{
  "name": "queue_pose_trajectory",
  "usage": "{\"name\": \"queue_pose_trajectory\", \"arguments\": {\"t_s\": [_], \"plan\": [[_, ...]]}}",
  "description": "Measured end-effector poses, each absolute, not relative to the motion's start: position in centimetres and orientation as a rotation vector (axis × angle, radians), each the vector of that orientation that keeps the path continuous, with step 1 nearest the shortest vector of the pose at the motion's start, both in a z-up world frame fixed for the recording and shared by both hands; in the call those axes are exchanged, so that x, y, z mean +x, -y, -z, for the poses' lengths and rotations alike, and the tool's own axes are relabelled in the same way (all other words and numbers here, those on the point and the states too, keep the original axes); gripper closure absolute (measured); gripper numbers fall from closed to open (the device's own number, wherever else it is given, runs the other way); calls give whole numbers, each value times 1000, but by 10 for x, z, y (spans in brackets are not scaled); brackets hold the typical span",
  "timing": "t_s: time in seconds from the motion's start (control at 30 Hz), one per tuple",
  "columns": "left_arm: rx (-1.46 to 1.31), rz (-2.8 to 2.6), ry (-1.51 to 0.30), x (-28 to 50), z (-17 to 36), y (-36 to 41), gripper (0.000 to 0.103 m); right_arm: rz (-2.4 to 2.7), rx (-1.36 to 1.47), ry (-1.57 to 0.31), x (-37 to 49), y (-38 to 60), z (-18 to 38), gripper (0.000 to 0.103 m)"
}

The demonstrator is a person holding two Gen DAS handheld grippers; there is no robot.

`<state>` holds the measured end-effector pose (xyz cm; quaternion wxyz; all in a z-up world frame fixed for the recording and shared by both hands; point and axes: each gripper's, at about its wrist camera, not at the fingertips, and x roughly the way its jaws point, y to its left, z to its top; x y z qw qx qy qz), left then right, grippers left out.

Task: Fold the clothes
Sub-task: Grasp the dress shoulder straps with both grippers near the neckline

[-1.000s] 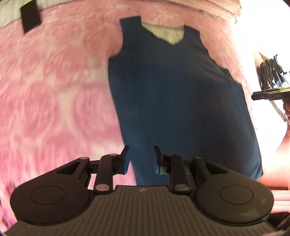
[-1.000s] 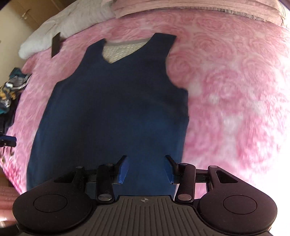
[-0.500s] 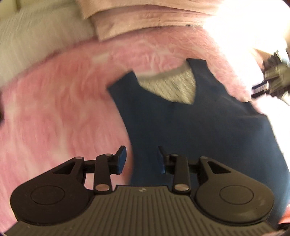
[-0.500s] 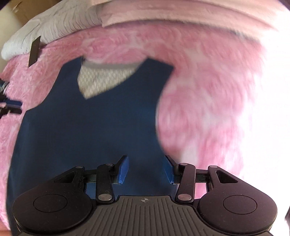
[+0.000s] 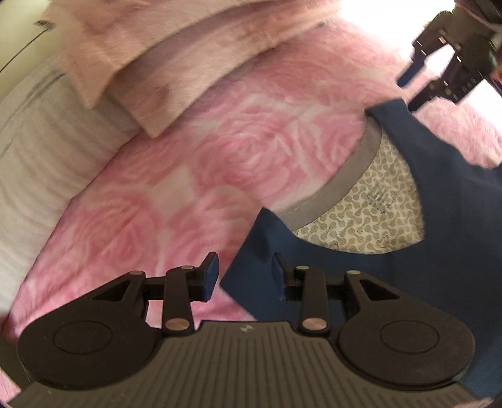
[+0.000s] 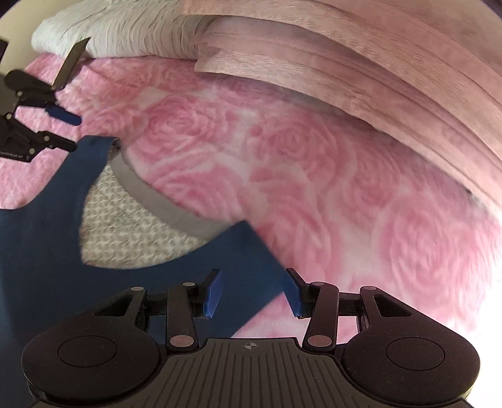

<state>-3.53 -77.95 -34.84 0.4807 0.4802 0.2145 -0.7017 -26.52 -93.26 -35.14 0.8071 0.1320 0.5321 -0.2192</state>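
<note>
so you are only starting: the blue vest is lying flat and unfolded on the pink bed, and your left tongs and right tongs are hovering released, one over each shoulder strap.

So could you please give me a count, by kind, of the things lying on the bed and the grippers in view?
Vest: 1
Pink rose blanket: 1
Folded dusty-pink blankets: at least 1 stack, layers too blurred to count
White pillow: 1
Grippers: 2, the left gripper and the right gripper, both open
Total: 6
</note>
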Motion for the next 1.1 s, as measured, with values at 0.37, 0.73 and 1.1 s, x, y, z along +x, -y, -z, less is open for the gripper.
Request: {"name": "queue_pose_trajectory", "arguments": {"t_s": [0.37,0.73,1.1], "plan": [[1283,1780,-529,-39,373,802,78,357,278,-1238,-250,966,391,57],[1254,1734,-401,-40,357,805,101,410,264,-1214,-246,971,374,103],[1156,1792,-342,-51,319,760,102,471,108,-1088,-256,936,329,103]]}}
